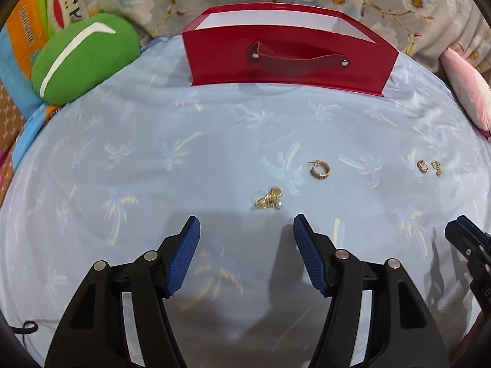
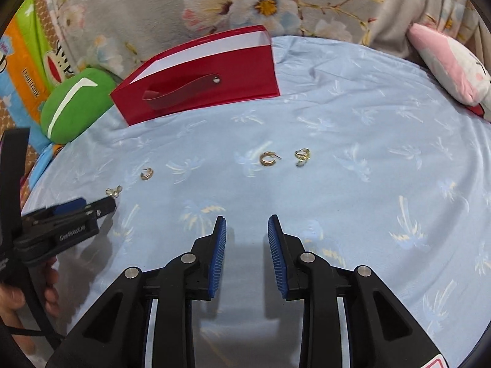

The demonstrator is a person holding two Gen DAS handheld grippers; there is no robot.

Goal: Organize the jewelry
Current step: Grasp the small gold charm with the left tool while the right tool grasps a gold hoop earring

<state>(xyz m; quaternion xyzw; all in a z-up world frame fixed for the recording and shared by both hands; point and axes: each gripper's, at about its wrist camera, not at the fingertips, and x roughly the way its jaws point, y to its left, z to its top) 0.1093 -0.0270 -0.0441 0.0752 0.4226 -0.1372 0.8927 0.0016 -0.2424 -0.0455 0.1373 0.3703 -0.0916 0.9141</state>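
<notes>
Both the left gripper [image 1: 247, 224] and right gripper [image 2: 247, 222] hang wide and empty over the bed [image 1: 122, 168], earrings [image 1: 269, 200] at 12 o'clock.

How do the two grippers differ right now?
The left gripper has its blue-padded fingers spread wide, just short of a gold pearl earring cluster. The right gripper has a narrower gap, with only light blue palm-print sheet ahead. Both are open and empty.
</notes>
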